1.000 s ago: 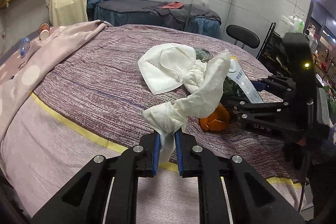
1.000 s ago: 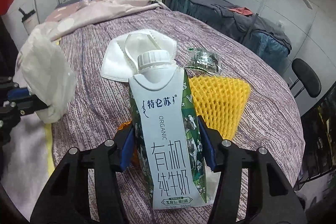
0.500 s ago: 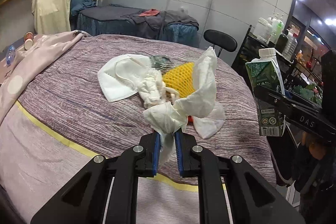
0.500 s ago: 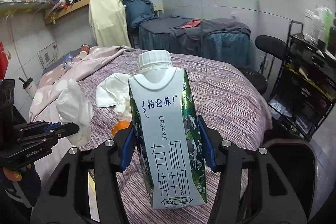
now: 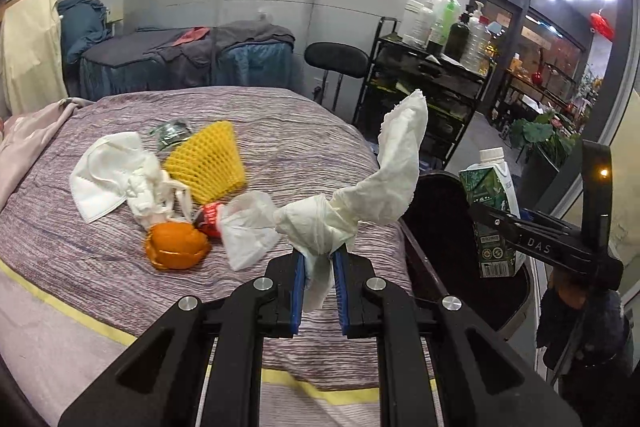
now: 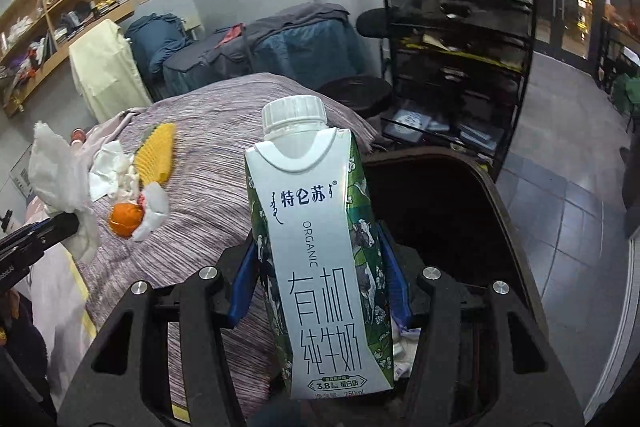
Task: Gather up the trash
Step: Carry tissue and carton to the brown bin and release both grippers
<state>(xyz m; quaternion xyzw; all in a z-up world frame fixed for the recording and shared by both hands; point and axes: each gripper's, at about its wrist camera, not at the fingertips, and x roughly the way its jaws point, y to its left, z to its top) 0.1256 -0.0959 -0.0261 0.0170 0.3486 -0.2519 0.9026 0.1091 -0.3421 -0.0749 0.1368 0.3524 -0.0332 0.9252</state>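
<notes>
My left gripper [image 5: 318, 277] is shut on a crumpled white tissue [image 5: 372, 191] and holds it above the bed's right edge. My right gripper [image 6: 320, 283] is shut on a green and white milk carton [image 6: 320, 251] and holds it upright over the open black trash bin [image 6: 460, 211]. The carton [image 5: 490, 219] and the bin [image 5: 440, 211] also show in the left wrist view. On the purple bedspread [image 5: 280, 155] lie a white face mask [image 5: 104, 175], yellow foam netting [image 5: 208, 163], an orange peel [image 5: 176, 245], a white wrapper [image 5: 248, 227] and a small green packet [image 5: 170, 131].
A black metal cart [image 6: 452, 59] with several bottles [image 5: 444, 19] stands behind the bin. A black stool [image 5: 336, 57] is beside it. A second bed with dark covers [image 5: 180, 55] lies at the back. A tiled floor [image 6: 560, 167] runs to the right.
Both grippers have swung right from the bed towards the bin. The milk carton now hangs over the bin's opening. The tissue has come to the bed's right edge.
</notes>
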